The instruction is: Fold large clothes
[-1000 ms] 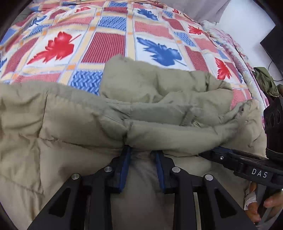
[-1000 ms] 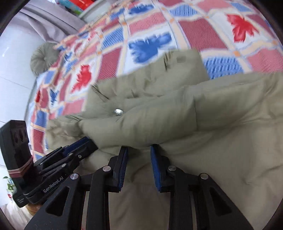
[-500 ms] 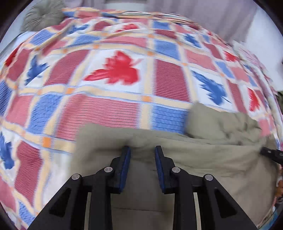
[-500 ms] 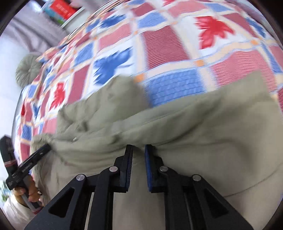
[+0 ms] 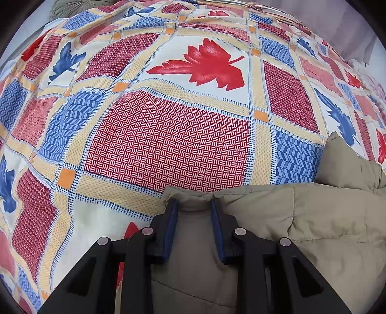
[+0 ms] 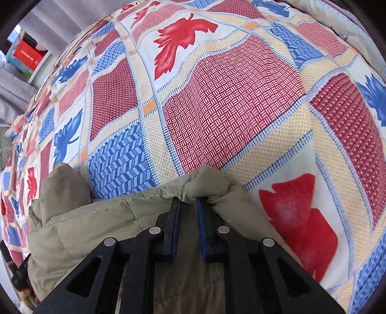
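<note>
A large olive padded jacket [image 5: 313,217] lies on a bed with a red, blue and cream leaf-patterned bedspread [image 5: 168,140]. My left gripper [image 5: 193,205] points steeply down and is shut on a corner of the jacket's edge, with a fold bunched between its blue pads. In the right wrist view the jacket [image 6: 96,217] stretches away to the left. My right gripper [image 6: 188,203] is shut on another corner of the same edge, and a puff of fabric bulges above its tips. A rumpled part of the jacket [image 6: 65,183] sticks up between the two grips.
The patterned bedspread [image 6: 241,108] spreads far ahead of both grippers. A round grey-green cushion [image 5: 72,4] sits at the bed's far end. A red box [image 6: 26,55] stands on a shelf beyond the bed. The other gripper's black body [image 6: 19,277] shows at the lower left edge.
Both grippers have carried the jacket's edge across the bed, so the bunched jacket has slid to the side and bedspread now fills both views. The right jaws have narrowed on the fabric.
</note>
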Available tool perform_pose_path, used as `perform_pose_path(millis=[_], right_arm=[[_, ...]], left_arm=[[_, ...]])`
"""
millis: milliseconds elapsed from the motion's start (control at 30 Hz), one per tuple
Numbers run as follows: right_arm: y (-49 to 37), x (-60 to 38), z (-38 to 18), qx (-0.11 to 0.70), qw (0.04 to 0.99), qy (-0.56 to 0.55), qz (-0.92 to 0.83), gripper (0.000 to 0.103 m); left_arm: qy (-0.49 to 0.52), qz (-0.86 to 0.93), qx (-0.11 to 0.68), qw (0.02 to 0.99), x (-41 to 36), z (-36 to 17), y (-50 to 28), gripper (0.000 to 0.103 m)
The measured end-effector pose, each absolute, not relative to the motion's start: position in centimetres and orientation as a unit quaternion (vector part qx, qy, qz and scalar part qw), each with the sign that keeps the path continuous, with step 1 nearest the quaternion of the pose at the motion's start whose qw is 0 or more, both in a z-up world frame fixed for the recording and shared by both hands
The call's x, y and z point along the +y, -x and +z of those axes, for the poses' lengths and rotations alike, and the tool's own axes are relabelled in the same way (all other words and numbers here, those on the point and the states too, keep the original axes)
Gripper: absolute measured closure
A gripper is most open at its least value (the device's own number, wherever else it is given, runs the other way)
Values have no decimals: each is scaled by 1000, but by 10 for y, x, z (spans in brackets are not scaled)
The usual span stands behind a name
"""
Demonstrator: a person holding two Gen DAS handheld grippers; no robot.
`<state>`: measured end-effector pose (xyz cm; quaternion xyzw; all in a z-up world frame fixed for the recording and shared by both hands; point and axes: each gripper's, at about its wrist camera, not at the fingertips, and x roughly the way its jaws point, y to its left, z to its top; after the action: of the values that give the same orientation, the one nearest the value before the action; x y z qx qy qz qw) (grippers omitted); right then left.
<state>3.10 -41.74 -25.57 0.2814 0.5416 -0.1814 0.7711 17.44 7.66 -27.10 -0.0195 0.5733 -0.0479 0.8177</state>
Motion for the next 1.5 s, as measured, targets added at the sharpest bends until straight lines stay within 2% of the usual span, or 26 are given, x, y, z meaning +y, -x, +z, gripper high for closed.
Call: perform_pose_path(millis=[433, 533, 567, 600, 633, 667, 933, 967, 1067, 1267, 1433, 1467, 1500], right_arm=[[-18, -395, -202, 546, 774, -266, -178, 81], [-6, -384, -189, 538, 779, -270, -173, 75], [-2, -380, -185, 537, 780, -272, -171, 70], [1, -376, -182, 536, 781, -274, -168, 64], [5, -371, -180, 536, 781, -274, -165, 61], [8, -367, -178, 537, 782, -273, -164, 60], [27, -338, -169, 550, 776, -273, -146, 60], [29, -335, -169, 551, 774, -275, -145, 59], [34, -327, -166, 553, 771, -282, -141, 51], [42, -305, -160, 561, 769, -276, -131, 50], [49, -284, -155, 563, 768, -286, -106, 36], [50, -279, -154, 564, 767, -289, -99, 23], [52, -273, -153, 564, 768, -290, -92, 15]], left_arm=[[7, -50, 580, 813, 83, -217, -150, 72], [7, -47, 578, 815, 86, -208, -141, 72], [6, -47, 578, 815, 86, -206, -137, 63], [6, -47, 578, 815, 87, -203, -133, 30], [6, -44, 573, 818, 88, -200, -129, 17], [6, -42, 566, 824, 88, -196, -124, 9], [-6, -61, 575, 816, 84, -187, -103, 9], [-7, -63, 576, 815, 83, -185, -100, 0], [-11, -67, 575, 815, 82, -182, -93, 0], [-7, -75, 586, 807, 84, -178, -82, 0], [-17, -71, 586, 807, 88, -175, -72, 0], [-17, -72, 588, 805, 90, -176, -70, 0], [-15, -72, 592, 803, 93, -177, -68, 0]])
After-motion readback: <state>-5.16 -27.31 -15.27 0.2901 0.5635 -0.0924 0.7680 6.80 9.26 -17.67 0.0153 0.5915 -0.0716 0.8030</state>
